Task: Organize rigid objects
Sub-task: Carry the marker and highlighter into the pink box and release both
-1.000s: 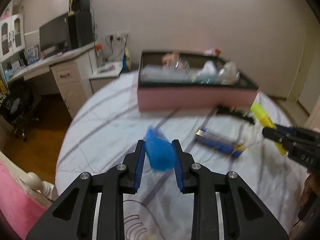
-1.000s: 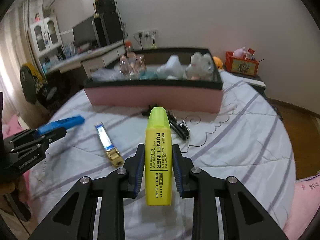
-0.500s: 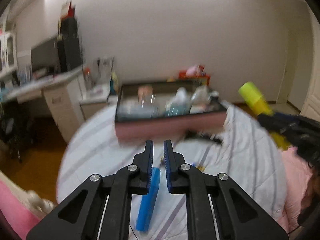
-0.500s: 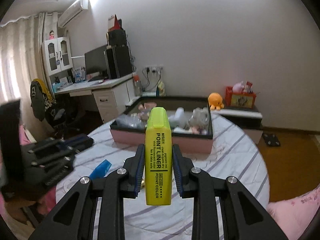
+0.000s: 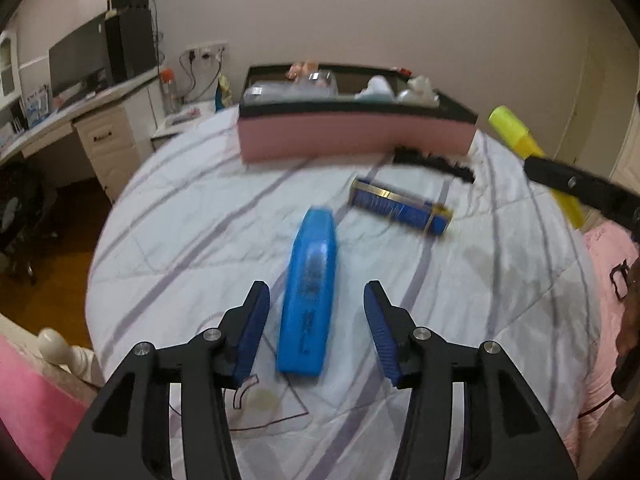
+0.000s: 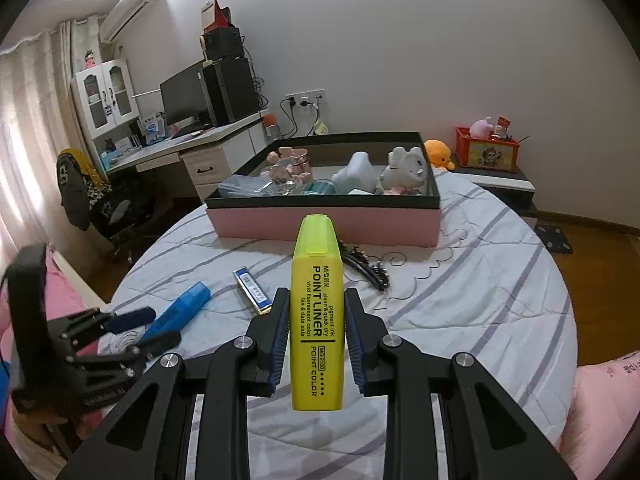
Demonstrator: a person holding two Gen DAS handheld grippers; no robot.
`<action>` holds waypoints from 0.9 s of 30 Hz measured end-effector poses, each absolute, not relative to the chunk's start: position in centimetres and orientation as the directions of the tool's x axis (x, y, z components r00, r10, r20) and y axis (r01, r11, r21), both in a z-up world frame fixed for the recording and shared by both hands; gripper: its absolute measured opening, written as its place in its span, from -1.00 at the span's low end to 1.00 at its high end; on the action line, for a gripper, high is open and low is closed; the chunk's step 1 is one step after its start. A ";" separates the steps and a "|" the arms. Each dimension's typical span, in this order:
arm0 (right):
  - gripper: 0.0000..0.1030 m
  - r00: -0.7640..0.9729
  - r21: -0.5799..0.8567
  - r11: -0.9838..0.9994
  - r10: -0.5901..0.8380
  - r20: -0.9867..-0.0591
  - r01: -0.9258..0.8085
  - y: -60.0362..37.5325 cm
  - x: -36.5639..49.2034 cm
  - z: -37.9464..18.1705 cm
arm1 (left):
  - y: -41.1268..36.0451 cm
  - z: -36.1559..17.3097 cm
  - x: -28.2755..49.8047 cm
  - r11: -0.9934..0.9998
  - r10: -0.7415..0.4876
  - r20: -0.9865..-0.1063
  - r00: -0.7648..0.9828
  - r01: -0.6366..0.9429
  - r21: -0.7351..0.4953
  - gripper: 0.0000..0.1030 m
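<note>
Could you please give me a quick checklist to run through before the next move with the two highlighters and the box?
1. Right hand-held gripper clamped on the yellow highlighter: ok.
2. Left hand-held gripper clear of the blue highlighter: ok, its jaws are opening, with the highlighter lying between them on the bedspread.
3. Yellow highlighter's cap on: ok.
4. Free space in the pink box for it: cannot tell, many items already inside.
5. Path to the box unobstructed: ok, though the black hair clip and blue-gold packet lie before it.
</note>
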State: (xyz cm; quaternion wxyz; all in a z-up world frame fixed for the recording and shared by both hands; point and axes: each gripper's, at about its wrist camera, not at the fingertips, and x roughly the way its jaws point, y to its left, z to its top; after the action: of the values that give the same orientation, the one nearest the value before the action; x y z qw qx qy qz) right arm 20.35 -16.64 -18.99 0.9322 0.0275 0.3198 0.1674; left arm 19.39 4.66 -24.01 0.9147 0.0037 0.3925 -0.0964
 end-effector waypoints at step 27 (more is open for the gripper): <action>-0.48 0.807 0.091 0.942 0.324 -0.494 -0.322 -15.6 20.4 -13.4 | 1.3 -11.7 20.4 0.978 -0.153 -0.477 0.865 0.202 0.053 -0.48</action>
State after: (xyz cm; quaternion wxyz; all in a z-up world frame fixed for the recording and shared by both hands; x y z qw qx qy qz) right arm 20.43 -15.57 -13.44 0.9505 0.0012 0.2602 0.1699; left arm 20.36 1.35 -11.67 0.9644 0.0507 0.2424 -0.0922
